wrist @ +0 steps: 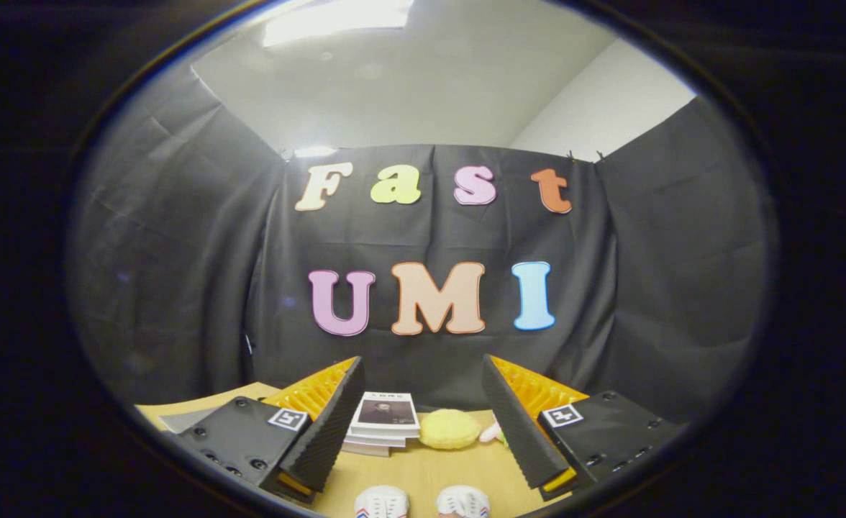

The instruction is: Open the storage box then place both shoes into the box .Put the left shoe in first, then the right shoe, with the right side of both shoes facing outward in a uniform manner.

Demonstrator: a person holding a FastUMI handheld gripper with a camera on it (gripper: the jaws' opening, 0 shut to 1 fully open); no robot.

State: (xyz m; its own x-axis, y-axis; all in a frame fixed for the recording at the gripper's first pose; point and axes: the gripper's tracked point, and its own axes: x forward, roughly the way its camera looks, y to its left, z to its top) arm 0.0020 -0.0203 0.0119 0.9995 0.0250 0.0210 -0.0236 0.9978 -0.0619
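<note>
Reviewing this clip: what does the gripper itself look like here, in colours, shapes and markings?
The gripper has two wedge-shaped black fingers with ribbed inner faces and orange ribbed backs. Each sits on a black block with screws, and each block carries a small square black-and-white marker. A sliver of orange shows at each finger's base. The jaws stand open, empty.

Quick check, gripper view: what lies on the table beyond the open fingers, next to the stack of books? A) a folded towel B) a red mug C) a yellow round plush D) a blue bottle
C: a yellow round plush lies on the table right beside the stack of books, beyond the gripper, whose fingers stand wide apart and hold nothing.
</note>
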